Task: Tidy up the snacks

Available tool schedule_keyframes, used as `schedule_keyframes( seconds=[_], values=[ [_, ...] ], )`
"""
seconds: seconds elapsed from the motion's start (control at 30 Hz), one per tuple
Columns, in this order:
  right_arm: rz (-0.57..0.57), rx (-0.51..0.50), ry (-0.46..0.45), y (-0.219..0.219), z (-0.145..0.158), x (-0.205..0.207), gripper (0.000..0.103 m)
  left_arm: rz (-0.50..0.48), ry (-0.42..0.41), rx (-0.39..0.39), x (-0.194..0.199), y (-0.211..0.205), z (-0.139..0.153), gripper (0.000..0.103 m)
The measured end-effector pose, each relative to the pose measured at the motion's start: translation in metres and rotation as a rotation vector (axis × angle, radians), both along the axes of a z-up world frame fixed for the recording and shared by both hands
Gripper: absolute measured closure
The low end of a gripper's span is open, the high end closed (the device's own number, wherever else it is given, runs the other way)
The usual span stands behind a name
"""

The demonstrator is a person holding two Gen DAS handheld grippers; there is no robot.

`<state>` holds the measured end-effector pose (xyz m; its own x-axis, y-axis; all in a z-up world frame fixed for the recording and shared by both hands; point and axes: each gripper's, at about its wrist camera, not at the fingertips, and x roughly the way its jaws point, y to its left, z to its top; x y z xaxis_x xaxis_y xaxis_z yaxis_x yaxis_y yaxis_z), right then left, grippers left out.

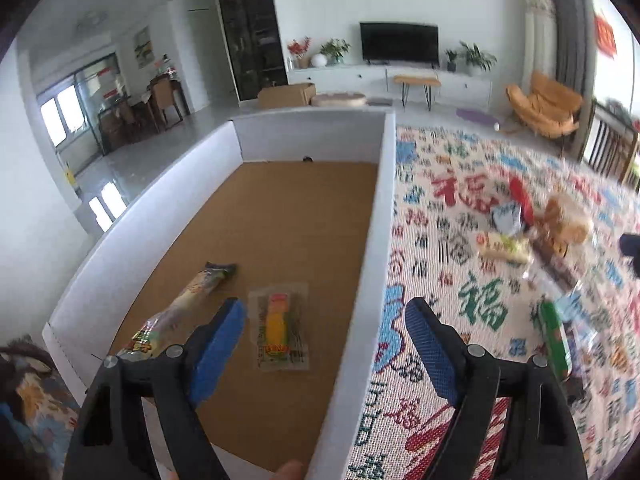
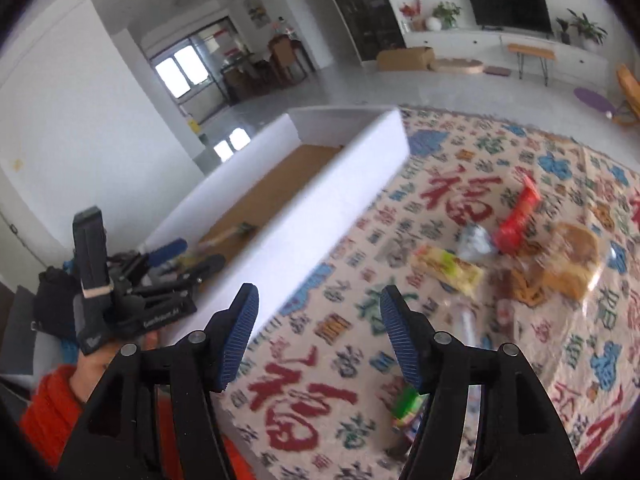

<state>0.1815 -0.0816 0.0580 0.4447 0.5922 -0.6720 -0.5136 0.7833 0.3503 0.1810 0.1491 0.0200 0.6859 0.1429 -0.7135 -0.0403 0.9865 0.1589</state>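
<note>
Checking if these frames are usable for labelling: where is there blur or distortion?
Left wrist: box and the two packets inside sharp, snacks on the cloth smeared. Right wrist: motion blur nearly everywhere, only the right gripper crisp. Both: fisheye bending, dark corners.

Home living room: television (image 1: 399,42) on low white cabinet (image 1: 384,80), potted plants (image 1: 476,56), orange armchair (image 1: 544,106), dining chairs (image 1: 162,98) beyond, patterned cloth (image 1: 460,240) on worktop.

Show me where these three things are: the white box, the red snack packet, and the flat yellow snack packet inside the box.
white box (image 1: 380,216), left wrist view, on its right wall.
red snack packet (image 2: 516,216), right wrist view, on its middle.
yellow snack packet (image 1: 280,328), left wrist view, on its yellow centre.
</note>
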Motion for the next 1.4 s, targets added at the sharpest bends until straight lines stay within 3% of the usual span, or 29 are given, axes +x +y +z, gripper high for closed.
schedule_keyframes(
  seconds=[0.1, 0.27, 0.37, 0.47, 0.5, 0.6, 0.63, 0.8, 0.97, 1.07, 1.2, 1.3, 1.4],
  values=[
    [-0.095, -0.073, -0.003, -0.060, -0.024, -0.010, 0.036, -0.056, -0.033, 0.100, -0.017, -0.025, -0.004, 0.023],
    [-0.249, -0.154, -0.017, -0.138, -0.053, -0.026, 0.036, -0.067, -0.097, 0.014, -0.055, -0.032, 0.004, 0.023],
    [-0.322, -0.193, 0.014, -0.162, -0.076, -0.031, 0.036, -0.073, -0.096, 0.015, -0.064, -0.036, 0.008, 0.023],
    [-0.373, -0.209, 0.050, -0.171, -0.101, -0.038, 0.036, -0.004, -0.211, -0.023, -0.091, -0.038, 0.032, 0.023],
    [-0.383, -0.218, 0.048, -0.170, -0.106, -0.040, 0.036, 0.009, -0.259, -0.040, -0.103, -0.043, 0.041, 0.020],
    [-0.407, -0.243, 0.032, -0.168, -0.116, -0.046, 0.036, 0.002, -0.351, -0.120, -0.139, -0.056, 0.064, 0.000],
    [-0.414, -0.252, 0.022, -0.166, -0.118, -0.047, 0.036, -0.017, -0.354, -0.157, -0.148, -0.063, 0.066, 0.000],
    [-0.421, -0.305, -0.031, -0.157, -0.126, -0.044, 0.034, -0.121, -0.165, -0.293, -0.150, -0.101, 0.029, 0.000],
    [-0.433, -0.330, -0.052, -0.157, -0.130, -0.046, 0.032, -0.201, 0.093, -0.296, -0.129, -0.137, -0.038, 0.000],
    [-0.435, -0.351, -0.051, -0.154, -0.131, -0.045, 0.028, -0.179, 0.196, -0.283, -0.117, -0.146, -0.064, 0.001],
    [-0.434, -0.381, -0.050, -0.150, -0.133, -0.044, 0.019, -0.148, 0.212, -0.272, -0.119, -0.145, -0.070, 0.001],
    [-0.436, -0.370, -0.044, -0.152, -0.134, -0.043, 0.019, -0.138, 0.263, -0.278, -0.115, -0.144, -0.081, 0.001],
    [-0.428, -0.368, -0.038, -0.152, -0.133, -0.041, 0.018, -0.135, 0.259, -0.286, -0.116, -0.142, -0.080, 0.001]
  ],
)
